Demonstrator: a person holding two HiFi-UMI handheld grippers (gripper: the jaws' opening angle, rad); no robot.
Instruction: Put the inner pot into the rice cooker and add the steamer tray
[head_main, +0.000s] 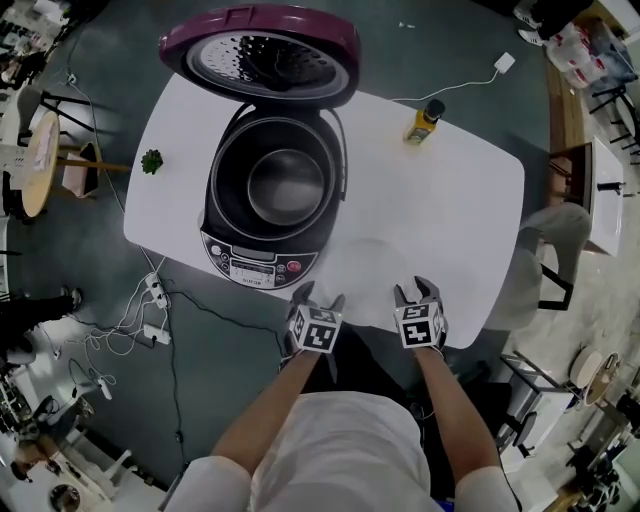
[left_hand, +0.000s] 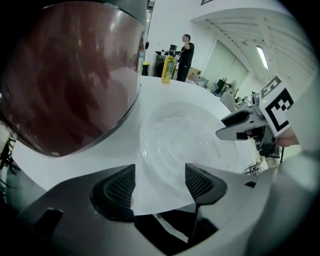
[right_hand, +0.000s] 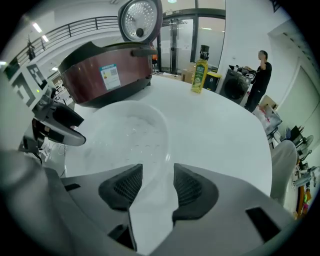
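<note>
Down at the near edge of the table (head_main: 470, 200), both tools flank the steamer tray (left_hand: 175, 140): left gripper (head_main: 318, 298) and right gripper (head_main: 417, 291), jaws apart, tray rim running between each pair but not pinched. The inner pot (head_main: 286, 185) already sits in the rice cooker (head_main: 225, 215). Watch that thin, clear rim! If one side bites first, the tray could tilt or skid off the edge. There's bare table to the right, and the raised lid (head_main: 260, 45) leaves the cooker's mouth clear.

Steamer tray (left_hand: 185, 150) looks translucent, glossy plastic.
</note>
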